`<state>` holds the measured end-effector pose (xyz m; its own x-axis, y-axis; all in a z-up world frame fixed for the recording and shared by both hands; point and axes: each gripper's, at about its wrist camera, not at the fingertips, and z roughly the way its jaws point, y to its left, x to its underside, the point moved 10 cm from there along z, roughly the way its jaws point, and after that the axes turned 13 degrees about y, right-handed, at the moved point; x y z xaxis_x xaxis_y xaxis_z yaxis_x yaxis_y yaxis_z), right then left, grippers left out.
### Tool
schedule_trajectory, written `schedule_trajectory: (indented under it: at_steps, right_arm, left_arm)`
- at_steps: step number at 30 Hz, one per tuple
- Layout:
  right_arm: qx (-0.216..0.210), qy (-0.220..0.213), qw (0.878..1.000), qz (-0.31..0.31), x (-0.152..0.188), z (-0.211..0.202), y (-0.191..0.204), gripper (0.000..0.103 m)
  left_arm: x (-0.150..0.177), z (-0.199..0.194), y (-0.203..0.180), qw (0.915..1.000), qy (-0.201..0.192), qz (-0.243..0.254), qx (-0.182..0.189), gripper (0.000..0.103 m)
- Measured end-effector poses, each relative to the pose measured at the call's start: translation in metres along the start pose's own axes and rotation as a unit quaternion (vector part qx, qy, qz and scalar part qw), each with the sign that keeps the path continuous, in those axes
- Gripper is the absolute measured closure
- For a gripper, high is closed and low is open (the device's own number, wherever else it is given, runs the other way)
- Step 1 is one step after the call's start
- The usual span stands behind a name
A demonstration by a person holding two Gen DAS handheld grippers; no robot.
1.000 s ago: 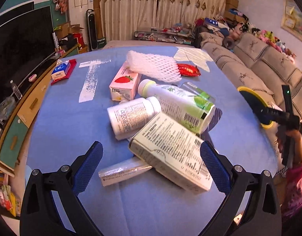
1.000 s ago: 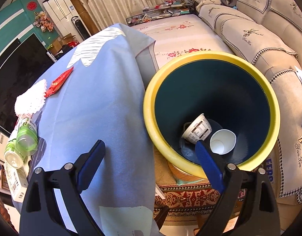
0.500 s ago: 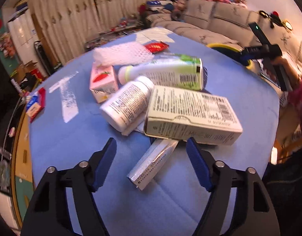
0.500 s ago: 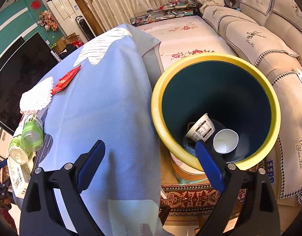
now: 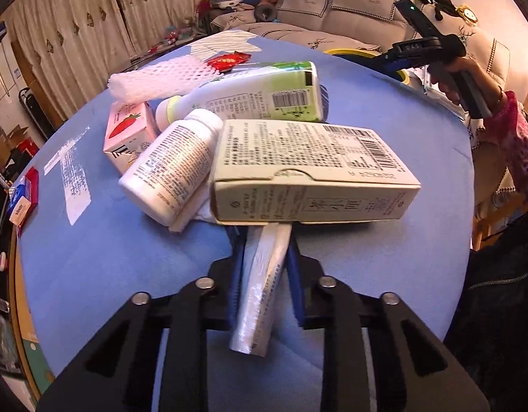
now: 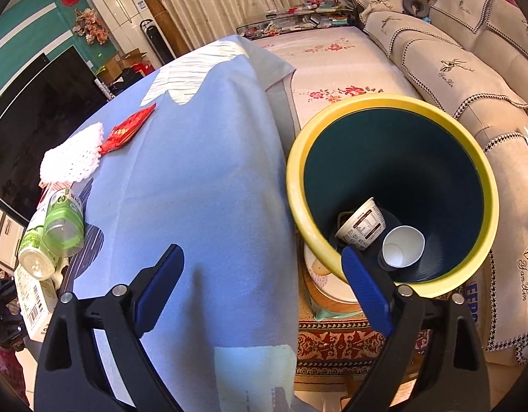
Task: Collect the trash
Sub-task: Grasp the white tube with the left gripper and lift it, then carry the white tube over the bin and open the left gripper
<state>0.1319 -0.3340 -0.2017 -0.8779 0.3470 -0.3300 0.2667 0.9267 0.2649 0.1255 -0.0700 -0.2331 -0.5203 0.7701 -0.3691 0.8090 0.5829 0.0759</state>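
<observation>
Trash lies heaped on the blue tablecloth (image 5: 102, 257) before you, and beside the table's edge stands the yellow-rimmed bin (image 6: 483, 185) with a printed cup (image 6: 362, 223) and a white paper cup (image 6: 403, 245) at its bottom. Largest in the heap is the pale green carton (image 5: 308, 171), then the green-labelled bottle (image 5: 260, 94), the white pill bottle (image 5: 171, 164), the strawberry box (image 5: 126, 134) and the foam net (image 5: 157, 80). Your left gripper (image 5: 264, 261) is closing its blue pads on the slim plastic-wrapped box (image 5: 264, 274), whose far end is tucked under the carton, while your right gripper (image 6: 260, 281) hangs wide open and empty over the table edge by the bin.
</observation>
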Motion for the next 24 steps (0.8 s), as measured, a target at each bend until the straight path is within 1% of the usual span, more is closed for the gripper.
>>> schedule_trajectory:
  at_steps: [3, 5, 8, 12, 14, 17, 19, 21, 24]
  right_arm:
    - [-0.005, 0.0, 1.0, 0.0, 0.001, 0.0, 0.001, 0.015]
    - [-0.007, -0.001, 1.0, -0.001, 0.001, -0.001, 0.001, 0.015]
    - [-0.008, -0.001, 1.0, 0.0, 0.002, -0.001, 0.001, 0.015]
    - [-0.016, -0.004, 1.0, 0.001, 0.003, -0.001, 0.002, 0.015]
    - [-0.021, -0.004, 1.0, 0.0, 0.004, 0.0, 0.004, 0.015]
    - [-0.024, -0.005, 1.0, -0.004, 0.004, -0.001, 0.007, 0.015]
    - [-0.025, -0.008, 1.0, -0.006, 0.004, -0.004, 0.009, 0.015]
    - [-0.026, -0.014, 1.0, -0.006, 0.004, -0.009, 0.008, 0.015]
    - [-0.025, -0.028, 0.999, 0.001, 0.005, -0.021, 0.002, 0.015]
  left_arm:
    - [0.005, -0.003, -0.005, 1.0, 0.002, -0.005, 0.0, 0.086]
    - [0.012, -0.01, -0.007, 0.9999, 0.006, -0.009, 0.0, 0.086]
    - [0.028, -0.023, -0.003, 0.9995, 0.015, -0.02, -0.021, 0.086]
    - [0.056, -0.043, 0.019, 0.996, 0.015, -0.07, -0.053, 0.086]
    - [0.069, -0.055, 0.031, 0.9926, 0.008, -0.102, -0.065, 0.086]
    - [0.079, -0.076, 0.042, 0.9867, -0.007, -0.133, -0.093, 0.086]
    - [0.075, -0.091, 0.046, 0.983, -0.02, -0.146, -0.11, 0.086]
    - [0.063, -0.102, 0.046, 0.9804, -0.032, -0.149, -0.125, 0.086]
    - [0.03, -0.114, 0.036, 0.9801, -0.051, -0.141, -0.131, 0.086]
